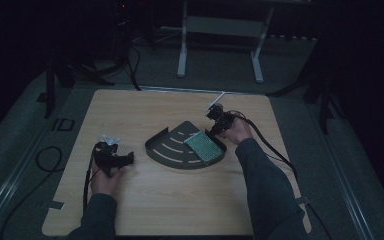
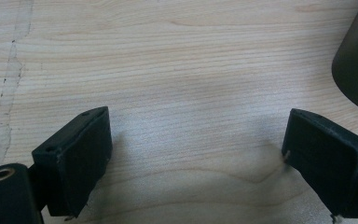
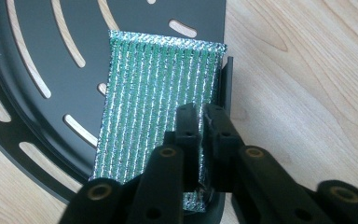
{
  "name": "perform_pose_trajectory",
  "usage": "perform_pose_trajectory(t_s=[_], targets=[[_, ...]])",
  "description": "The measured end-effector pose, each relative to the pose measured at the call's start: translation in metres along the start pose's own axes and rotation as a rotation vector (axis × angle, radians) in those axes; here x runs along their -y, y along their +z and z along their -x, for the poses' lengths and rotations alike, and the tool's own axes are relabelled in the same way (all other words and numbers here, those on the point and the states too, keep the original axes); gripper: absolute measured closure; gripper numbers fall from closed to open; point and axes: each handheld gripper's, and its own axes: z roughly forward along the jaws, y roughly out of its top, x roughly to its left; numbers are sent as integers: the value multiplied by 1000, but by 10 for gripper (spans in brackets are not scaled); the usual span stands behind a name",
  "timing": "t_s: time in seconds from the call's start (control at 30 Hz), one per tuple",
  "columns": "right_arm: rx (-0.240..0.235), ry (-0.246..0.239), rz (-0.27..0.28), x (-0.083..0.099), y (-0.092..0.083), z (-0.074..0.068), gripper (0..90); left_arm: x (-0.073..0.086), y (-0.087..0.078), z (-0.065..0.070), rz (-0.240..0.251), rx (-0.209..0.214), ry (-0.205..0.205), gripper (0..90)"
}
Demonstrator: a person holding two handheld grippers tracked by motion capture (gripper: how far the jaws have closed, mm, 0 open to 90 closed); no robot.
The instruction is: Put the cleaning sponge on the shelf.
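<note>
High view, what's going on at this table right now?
A person holds a gripper in each hand at a wooden table. The right gripper is shut on a green scouring pad lying on a black slotted tray. The left gripper rests open over bare wood, left of the tray.

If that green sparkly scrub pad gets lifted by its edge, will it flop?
Probably only slightly: the green pad lies flat and thick like a sponge. It looks light. Its woven face should resist slipping in the right hand-held gripper, already shut on its edge.
</note>
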Motion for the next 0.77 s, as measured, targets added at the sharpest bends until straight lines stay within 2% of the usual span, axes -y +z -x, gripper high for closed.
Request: perform_pose_trajectory(t_s=[0.23, 0.37, 0.57, 0.77], targets=[[9, -11, 27, 3, -4, -2, 675, 0, 0, 0, 0, 0, 1, 86], [17, -10, 42, 6, -8, -3, 619, 0, 0, 0, 0, 0, 0, 87], [18, 17, 67, 14, -16, -1, 557, 0, 0, 0, 0, 0, 0, 87], [26, 74, 97, 32, -23, 10, 503, 0, 0, 0, 0, 0, 0, 86]])
